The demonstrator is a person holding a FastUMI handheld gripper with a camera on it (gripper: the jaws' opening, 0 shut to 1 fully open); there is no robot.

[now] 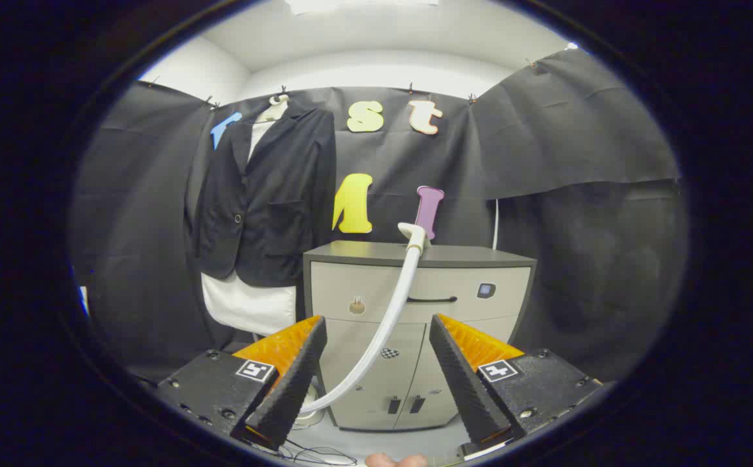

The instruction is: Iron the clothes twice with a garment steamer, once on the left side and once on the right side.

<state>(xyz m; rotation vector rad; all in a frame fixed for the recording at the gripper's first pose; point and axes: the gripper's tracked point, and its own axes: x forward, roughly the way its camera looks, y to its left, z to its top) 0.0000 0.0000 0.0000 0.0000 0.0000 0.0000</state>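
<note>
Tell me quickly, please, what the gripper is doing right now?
Gripper: open, holding nothing; the steamer hose runs in the gap beyond its fingers, ahead of the cabinet.

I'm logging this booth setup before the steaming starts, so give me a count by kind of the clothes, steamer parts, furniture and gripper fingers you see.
Clothes: 2, a dark jacket over a white garment, hanging beside the cabinet.
Steamer parts: 2, steamer head on the cabinet top, white hose running down between the fingers.
Furniture: 1, grey cabinet.
Gripper fingers: 2, open, holding nothing.
Total: 7
</note>
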